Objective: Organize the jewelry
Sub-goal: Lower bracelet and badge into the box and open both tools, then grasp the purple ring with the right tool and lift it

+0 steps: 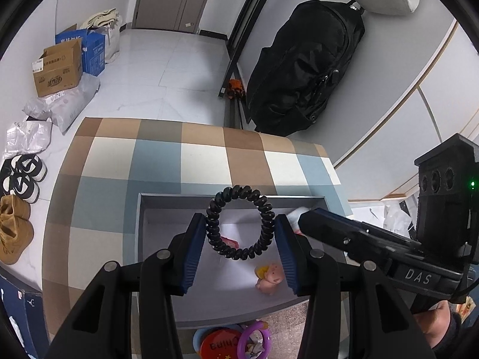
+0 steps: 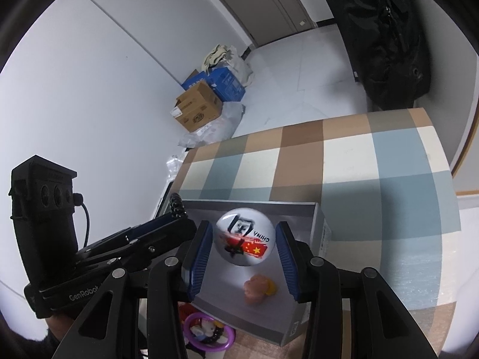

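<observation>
My left gripper (image 1: 240,224) is shut on a black spiral hair tie (image 1: 239,222), held above the grey open box (image 1: 143,239). My right gripper (image 2: 245,239) is shut on a round white badge (image 2: 245,236) with a red flag and the word CHINA, also above the box (image 2: 320,227). A small pink pig figure (image 1: 268,278) lies on the box floor; it also shows in the right wrist view (image 2: 258,291). The right gripper's body (image 1: 374,248) reaches in from the right in the left wrist view, and the left gripper's body (image 2: 119,248) shows in the right wrist view.
The box sits on a checkered tablecloth (image 1: 194,155). A purple ring (image 2: 206,333) with small trinkets and a red badge (image 1: 220,345) lie at the table's near edge. A black backpack (image 1: 302,68), cardboard boxes (image 1: 58,70) and shoes (image 1: 21,179) are on the floor.
</observation>
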Demonstrator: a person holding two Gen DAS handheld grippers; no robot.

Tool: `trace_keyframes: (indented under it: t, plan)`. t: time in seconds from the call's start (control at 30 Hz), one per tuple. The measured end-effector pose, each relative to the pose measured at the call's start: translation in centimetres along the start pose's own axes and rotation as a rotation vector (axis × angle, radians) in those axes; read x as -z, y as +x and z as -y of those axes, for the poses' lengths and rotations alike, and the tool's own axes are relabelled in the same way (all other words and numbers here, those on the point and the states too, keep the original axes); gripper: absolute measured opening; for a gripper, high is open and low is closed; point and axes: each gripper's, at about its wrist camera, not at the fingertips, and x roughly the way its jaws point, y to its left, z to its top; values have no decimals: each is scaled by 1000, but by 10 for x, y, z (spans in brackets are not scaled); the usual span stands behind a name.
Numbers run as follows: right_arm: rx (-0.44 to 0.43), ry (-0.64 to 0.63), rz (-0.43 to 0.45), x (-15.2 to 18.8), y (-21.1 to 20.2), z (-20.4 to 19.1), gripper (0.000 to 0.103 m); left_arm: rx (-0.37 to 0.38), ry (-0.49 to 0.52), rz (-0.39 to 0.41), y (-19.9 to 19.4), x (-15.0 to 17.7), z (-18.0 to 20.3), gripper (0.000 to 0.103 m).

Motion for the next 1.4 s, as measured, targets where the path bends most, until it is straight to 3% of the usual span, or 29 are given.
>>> trace_keyframes:
  t: [0.13, 0.27, 0.4, 0.77, 0.9, 1.03, 1.4]
  plan:
    - [7, 20, 26, -3, -4, 3, 46, 3, -19, 2, 0, -2, -2, 50]
    - [5, 29, 49, -4, -10, 3, 54, 3, -37, 11, -3, -2, -4, 69]
    - [4, 30, 82, -3, -19, 3, 68, -16, -42, 13, -5, -1, -5, 69]
    - [16, 37, 100, -1, -26, 3, 83, -42, -92, 86, -29, 4, -22, 70]
    - [23, 24, 109, 3, -30, 0, 84, -43, -140, 125, -36, 10, -33, 80]
    - [28, 10, 109, 9, -32, -3, 84, -29, -160, 144, -41, 16, -40, 81]
    - [-14, -32, 84, 39, -43, -15, 84, -95, -91, 176, -60, 40, -40, 88]
